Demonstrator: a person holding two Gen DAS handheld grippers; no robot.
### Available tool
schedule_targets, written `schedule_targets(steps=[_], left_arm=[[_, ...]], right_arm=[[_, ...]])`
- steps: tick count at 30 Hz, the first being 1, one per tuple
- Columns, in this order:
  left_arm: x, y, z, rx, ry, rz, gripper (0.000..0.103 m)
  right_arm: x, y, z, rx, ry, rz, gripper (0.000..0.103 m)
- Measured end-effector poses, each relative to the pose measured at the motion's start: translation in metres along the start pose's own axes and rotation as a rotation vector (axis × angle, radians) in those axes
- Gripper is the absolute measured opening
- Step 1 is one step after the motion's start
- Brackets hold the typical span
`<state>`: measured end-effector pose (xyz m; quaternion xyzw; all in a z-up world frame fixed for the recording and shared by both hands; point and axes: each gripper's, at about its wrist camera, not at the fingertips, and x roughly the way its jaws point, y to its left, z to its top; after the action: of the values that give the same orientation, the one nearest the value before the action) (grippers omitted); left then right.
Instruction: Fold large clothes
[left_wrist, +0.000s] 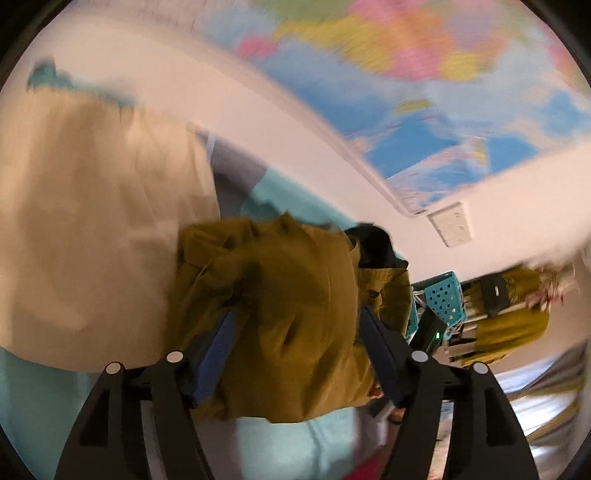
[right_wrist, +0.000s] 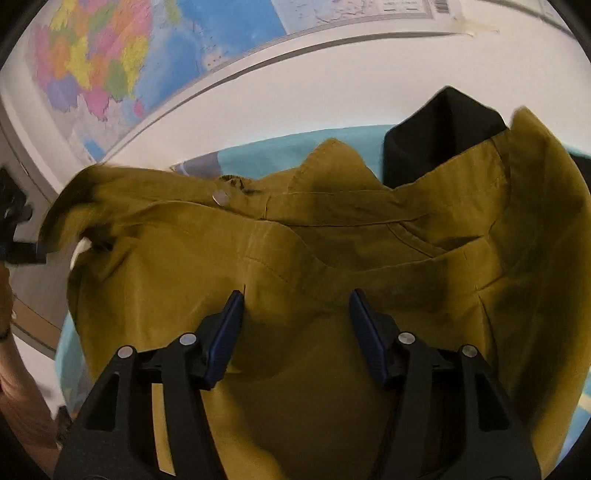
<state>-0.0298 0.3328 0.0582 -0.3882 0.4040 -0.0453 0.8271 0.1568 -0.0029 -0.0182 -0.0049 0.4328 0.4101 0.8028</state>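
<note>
Right gripper (right_wrist: 297, 325) first: its blue jaws stand apart over the mustard shirt (right_wrist: 295, 258), nothing pinched between them, the pads clear of the cloth on either side. The shirt spreads out ahead of it in loose folds, a button (right_wrist: 221, 197) showing near the far edge, and it lies across the turquoise bedsheet (right_wrist: 258, 151). At the shirt's far right corner a black garment (right_wrist: 439, 136) pokes out from under it. Beyond that, the white wall and a colourful map (right_wrist: 110, 62).

Over to the left gripper (left_wrist: 295, 354): jaws wide here too, with a bunched hump of the mustard shirt (left_wrist: 280, 295) sitting between the pads, which look to flank it rather than squeeze it, though blur makes contact hard to call. To its left lies a cream garment (left_wrist: 96, 229) on the turquoise bedsheet (left_wrist: 288, 450); off to the right, a turquoise basket (left_wrist: 443, 299) beside the bed.

So, by my reading, we're between grabs: a fold of the shirt looks laid down and let go, and the shirt is far from tidy. Next move calls for picking fresh hold points, likely an edge or a sleeve, closing each gripper on a single layer, and keeping the black garment out of the pinch.
</note>
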Motion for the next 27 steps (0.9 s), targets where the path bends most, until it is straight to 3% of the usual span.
schedule_targets(steps=[3, 6, 8, 11, 17, 20, 21, 22, 23, 24, 25, 27], left_arm=[[-0.005, 0.004, -0.024, 0.105, -0.037, 0.067, 0.074], [0.007, 0.016, -0.049, 0.169, -0.037, 0.147, 0.074], [0.012, 0.023, -0.061, 0.208, -0.049, 0.185, 0.074], [0.021, 0.026, -0.077, 0.274, -0.057, 0.210, 0.076], [0.046, 0.010, -0.094, 0.396, -0.063, 0.210, 0.081], [0.059, 0.007, -0.099, 0.416, -0.074, 0.266, 0.077], [0.061, 0.006, -0.101, 0.432, -0.081, 0.294, 0.068], [0.062, 0.004, -0.105, 0.443, -0.090, 0.330, 0.047], [0.059, 0.003, -0.107, 0.438, -0.086, 0.337, 0.029], [0.054, 0.005, -0.106, 0.414, -0.081, 0.310, 0.027], [0.043, 0.007, -0.106, 0.382, -0.087, 0.264, 0.021], [0.020, 0.008, -0.106, 0.334, -0.106, 0.185, 0.016]], right_arm=[[-0.021, 0.001, -0.006, 0.001, -0.027, 0.057, 0.060], [-0.066, -0.002, -0.022, -0.015, -0.113, 0.117, 0.071], [-0.097, -0.008, -0.036, -0.025, -0.169, 0.102, 0.075], [-0.143, -0.037, -0.070, 0.014, -0.234, 0.007, 0.085], [-0.152, -0.082, -0.118, 0.173, -0.177, -0.006, 0.089], [-0.132, -0.086, -0.134, 0.150, -0.128, 0.017, 0.087], [-0.122, -0.085, -0.137, 0.136, -0.108, 0.015, 0.084], [-0.118, -0.083, -0.137, 0.130, -0.109, 0.012, 0.077], [-0.120, -0.084, -0.137, 0.126, -0.126, 0.015, 0.061], [-0.125, -0.086, -0.136, 0.131, -0.133, 0.031, 0.051], [-0.138, -0.090, -0.134, 0.149, -0.166, 0.074, 0.027], [-0.167, -0.095, -0.130, 0.183, -0.244, 0.140, 0.014]])
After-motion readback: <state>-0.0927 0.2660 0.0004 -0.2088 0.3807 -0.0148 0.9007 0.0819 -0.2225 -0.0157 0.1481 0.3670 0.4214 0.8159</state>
